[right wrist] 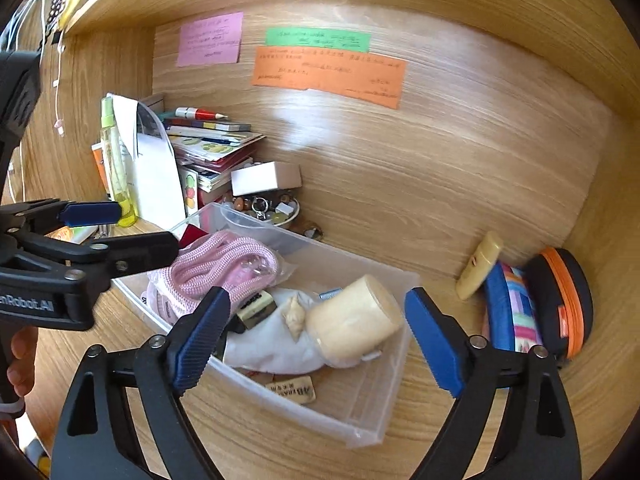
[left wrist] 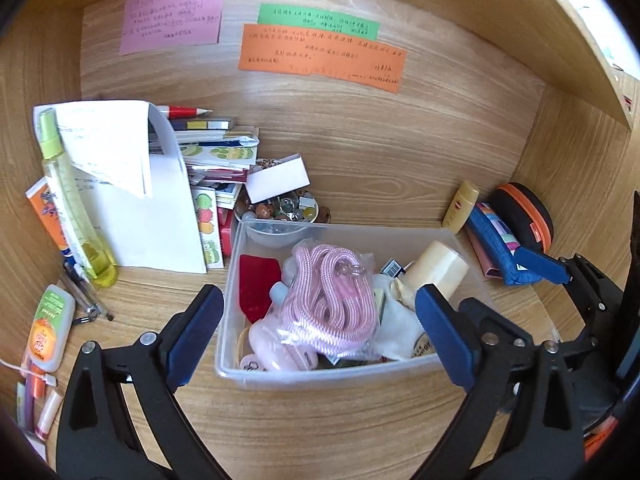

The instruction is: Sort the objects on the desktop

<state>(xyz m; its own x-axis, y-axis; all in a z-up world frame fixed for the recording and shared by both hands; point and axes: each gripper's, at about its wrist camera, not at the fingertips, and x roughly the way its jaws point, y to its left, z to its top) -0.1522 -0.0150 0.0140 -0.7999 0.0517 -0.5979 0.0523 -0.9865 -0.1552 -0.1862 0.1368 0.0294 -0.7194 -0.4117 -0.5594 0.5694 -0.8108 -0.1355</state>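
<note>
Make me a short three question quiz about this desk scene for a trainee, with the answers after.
1. True or false: the pink rope lies inside the clear bin.
2. Which coloured note is highest on the back wall: pink, green or orange?
A. pink B. green C. orange
3. What stands between the bin and the stack of books?

Key:
1. True.
2. A, the pink note; the green note sits above the orange note.
3. A bowl of beads.
</note>
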